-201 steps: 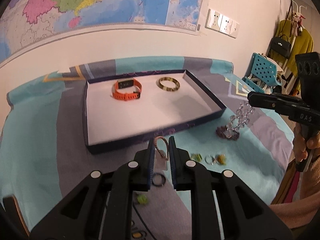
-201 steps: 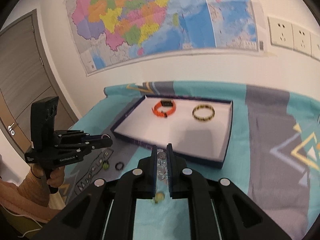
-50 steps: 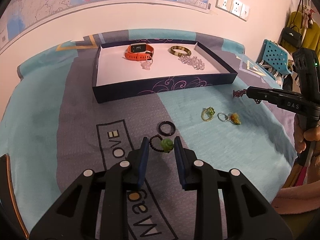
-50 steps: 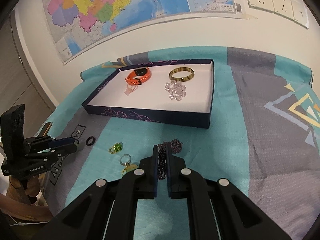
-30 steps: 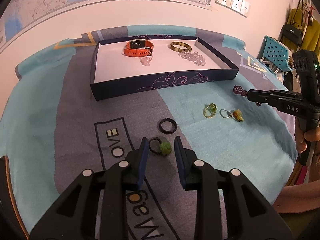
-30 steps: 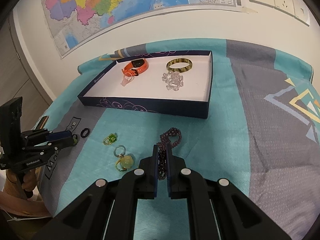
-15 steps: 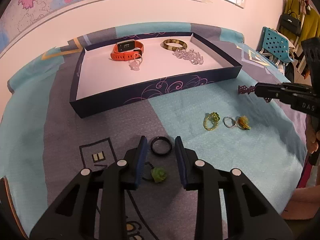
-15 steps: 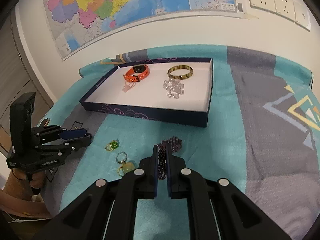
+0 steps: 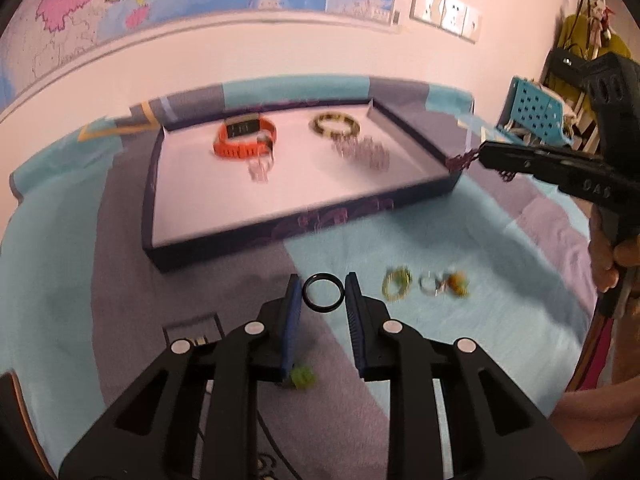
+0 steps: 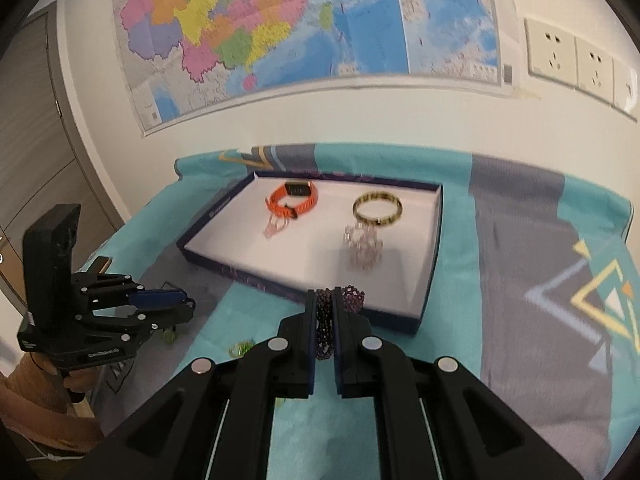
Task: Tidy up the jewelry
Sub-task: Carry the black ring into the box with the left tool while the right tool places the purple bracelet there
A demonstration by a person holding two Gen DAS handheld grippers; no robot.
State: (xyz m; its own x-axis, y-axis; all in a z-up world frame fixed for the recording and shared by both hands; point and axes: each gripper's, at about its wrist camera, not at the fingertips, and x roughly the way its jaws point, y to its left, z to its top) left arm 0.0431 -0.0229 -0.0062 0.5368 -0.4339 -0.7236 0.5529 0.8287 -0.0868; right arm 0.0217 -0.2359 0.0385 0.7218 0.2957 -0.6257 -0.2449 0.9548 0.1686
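Note:
My left gripper (image 9: 323, 286) is open, with a black ring (image 9: 323, 293) on the cloth between its fingertips. A green bead charm (image 9: 303, 377) lies under the left finger. My right gripper (image 10: 325, 300) is shut on a purple bead bracelet (image 10: 352, 295) and holds it just before the near wall of the dark blue tray (image 10: 429, 280). In the tray lie an orange watch band (image 10: 292, 200), a yellow-black bangle (image 10: 377, 209), a clear crystal bracelet (image 10: 363, 245) and a small pink piece (image 10: 275, 227). The right gripper also shows in the left wrist view (image 9: 486, 156).
A green-yellow ring (image 9: 397, 283) and a ring with an amber charm (image 9: 444, 282) lie on the teal and grey cloth right of the black ring. The tray (image 9: 224, 246) stands against the wall side. A blue chair (image 9: 532, 108) is beyond the table's right end.
My left gripper moved forward from the green charm to straddle the black ring. My right gripper rose and moved toward the tray with the purple bracelet in it.

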